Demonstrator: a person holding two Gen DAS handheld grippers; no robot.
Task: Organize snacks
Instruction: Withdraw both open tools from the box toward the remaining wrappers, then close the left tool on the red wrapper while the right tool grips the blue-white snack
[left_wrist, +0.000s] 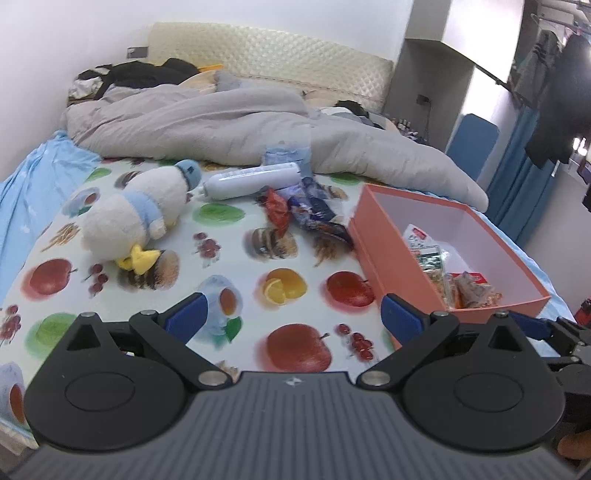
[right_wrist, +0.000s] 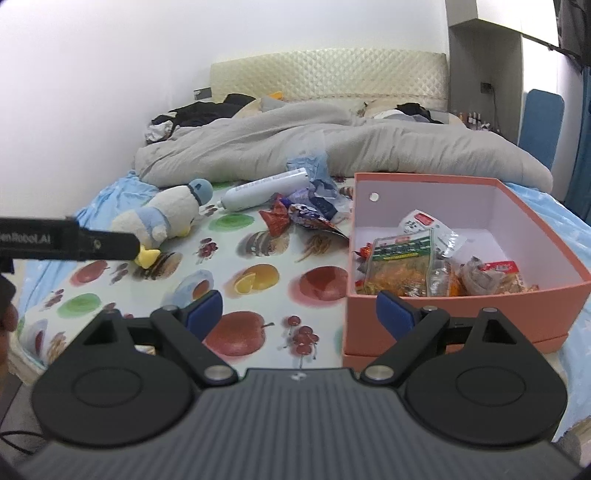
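An orange box (left_wrist: 384, 251) (right_wrist: 373, 306) lies open on the fruit-print sheet, with several snack packets (right_wrist: 402, 262) (left_wrist: 432, 258) inside. To its left lie a red wrapper (left_wrist: 277, 210) (right_wrist: 275, 218) and a dark blue snack bag (left_wrist: 317, 216) (right_wrist: 314, 218) on the bed. My left gripper (left_wrist: 293, 315) stands open over the sheet near the box's front corner, with nothing between its fingers. My right gripper (right_wrist: 299, 314) is open too, and its right finger (right_wrist: 393, 314) is in front of the box wall. The left gripper's black side (right_wrist: 70, 240) shows at the left of the right wrist view.
A white and blue plush duck (left_wrist: 136, 214) (right_wrist: 170, 218) and a white bottle (left_wrist: 251, 181) (right_wrist: 264, 190) lie on the sheet. A grey duvet (left_wrist: 240, 125) (right_wrist: 332, 144) is bunched behind them, with crumpled plastic (right_wrist: 314, 173). A headboard (right_wrist: 325, 77) and hanging clothes (left_wrist: 561, 92) stand beyond.
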